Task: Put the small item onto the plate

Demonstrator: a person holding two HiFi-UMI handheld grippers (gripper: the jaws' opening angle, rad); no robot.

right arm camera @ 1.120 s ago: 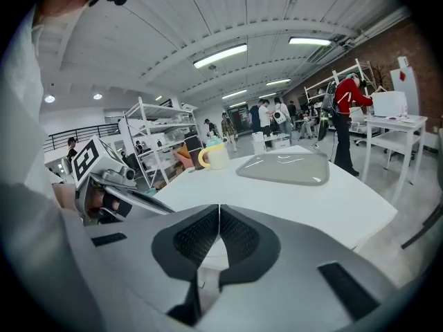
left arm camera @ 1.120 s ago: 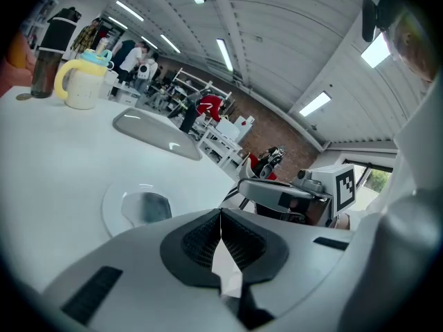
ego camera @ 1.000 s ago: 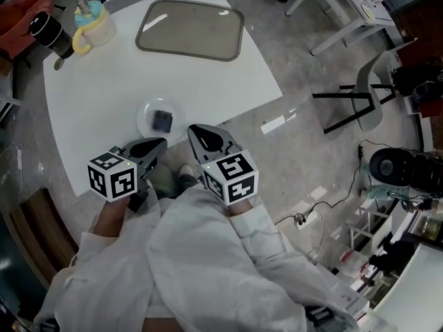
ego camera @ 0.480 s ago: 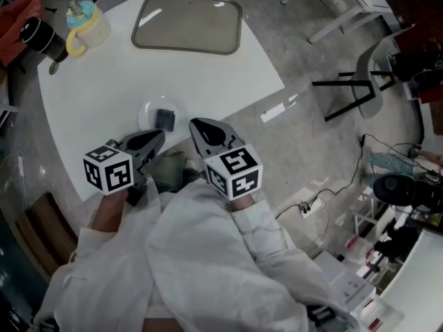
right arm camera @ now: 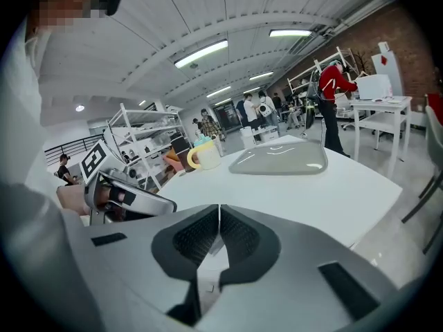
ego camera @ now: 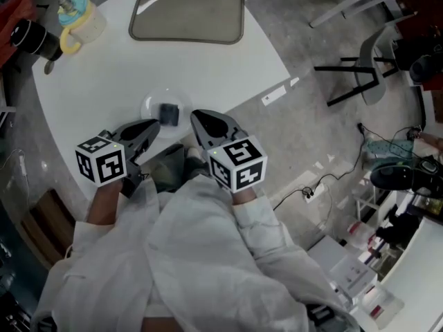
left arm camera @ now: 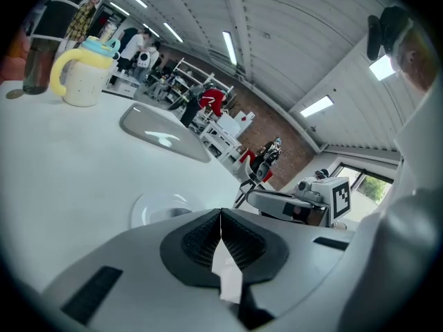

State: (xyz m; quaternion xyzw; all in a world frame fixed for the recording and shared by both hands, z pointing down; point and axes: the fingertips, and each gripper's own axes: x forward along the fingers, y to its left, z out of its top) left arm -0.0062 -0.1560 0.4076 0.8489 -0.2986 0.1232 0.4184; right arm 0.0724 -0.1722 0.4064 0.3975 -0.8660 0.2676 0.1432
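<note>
Two grippers I see at the near edge of the table (ego camera: 104, 81) — how do their claws stand?

Both are closed, with nothing inside. The left gripper (ego camera: 152, 126) has its jaws pressed together and empty, and its tip is just beside the plate, on the left side of it. The right gripper (ego camera: 199, 118) is the same: jaws together and empty, at the near edge on the other side of the plate.

And where is the small item?

The small item (ego camera: 168, 113) is dark and squarish. It lies on the plate (ego camera: 145, 108). This plate is clear and stands close to the near edge, between the two gripper tips.

What else is there, from left to right?

At the far left corner stands a dark flask (ego camera: 29, 39), and next to it a yellow cup (ego camera: 77, 25) with a blue lid. At the far edge, well apart from the plate, lies a grey tray (ego camera: 188, 12). Beyond the right edge — on the floor, not on the table — stands a chair (ego camera: 377, 50).
</note>
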